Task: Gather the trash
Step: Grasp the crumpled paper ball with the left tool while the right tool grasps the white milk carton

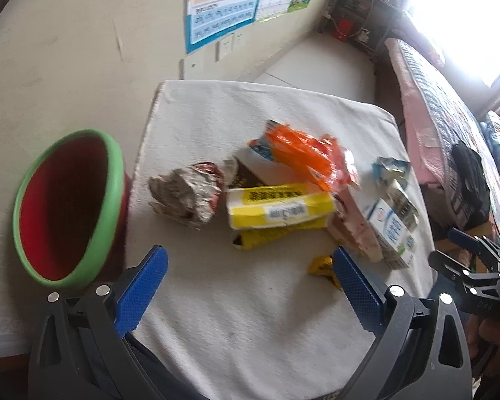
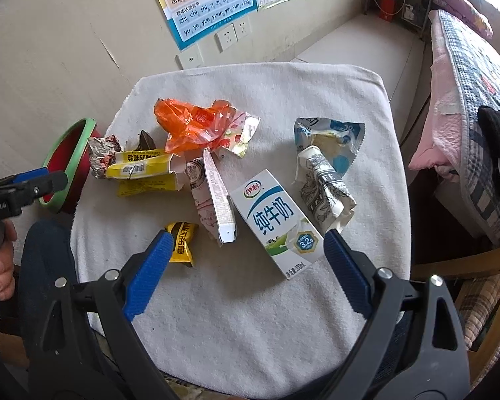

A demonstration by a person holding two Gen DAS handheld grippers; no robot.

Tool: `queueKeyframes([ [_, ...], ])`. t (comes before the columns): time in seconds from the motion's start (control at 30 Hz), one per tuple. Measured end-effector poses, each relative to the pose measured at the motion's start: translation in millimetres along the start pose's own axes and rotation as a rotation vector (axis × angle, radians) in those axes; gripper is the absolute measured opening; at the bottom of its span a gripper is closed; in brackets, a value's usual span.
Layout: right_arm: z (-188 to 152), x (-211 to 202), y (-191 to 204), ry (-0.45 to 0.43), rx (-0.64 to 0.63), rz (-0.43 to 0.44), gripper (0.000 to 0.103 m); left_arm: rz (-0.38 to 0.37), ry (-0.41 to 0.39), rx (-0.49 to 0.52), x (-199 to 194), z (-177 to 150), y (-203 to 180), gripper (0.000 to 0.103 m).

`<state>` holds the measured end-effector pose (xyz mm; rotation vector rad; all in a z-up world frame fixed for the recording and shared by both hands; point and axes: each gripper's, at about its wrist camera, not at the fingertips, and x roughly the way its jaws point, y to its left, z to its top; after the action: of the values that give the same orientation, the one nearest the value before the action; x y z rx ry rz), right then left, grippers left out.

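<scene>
Both grippers, left gripper [image 1: 250, 265] and right gripper [image 2: 248, 250], wide open, empty; milk carton [image 2: 276, 220] and yellow wrapper [image 2: 182, 241] just ahead of right gripper, red bin [image 1: 66, 206] left of left gripper.

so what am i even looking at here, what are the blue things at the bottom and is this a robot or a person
It is a person, not a robot. Each hand holds a two-finger claw with blue pads, and a fisheye camera on each claw looks forward along its fingers. One picture is from the left claw, the other from the right claw. Both are open and hold nothing.

Below them a white cloth is strewn with trash: a milk carton, an orange bag, a yellow box, a small yellow wrapper, a crumpled paper cup, a blue pouch and a foil wrapper. A red bin with a green rim waits at the left edge.
</scene>
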<state>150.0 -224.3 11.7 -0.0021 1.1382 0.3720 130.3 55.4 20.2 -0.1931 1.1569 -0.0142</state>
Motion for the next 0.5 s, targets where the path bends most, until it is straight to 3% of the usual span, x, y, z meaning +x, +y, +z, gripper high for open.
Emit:
queueKeyframes([
  [0.5,-0.8,48.7,-9.8,0.089,-0.032,-0.055,0.090,0.062,0.043,-0.075,47.2,31.0,54.4,0.092],
])
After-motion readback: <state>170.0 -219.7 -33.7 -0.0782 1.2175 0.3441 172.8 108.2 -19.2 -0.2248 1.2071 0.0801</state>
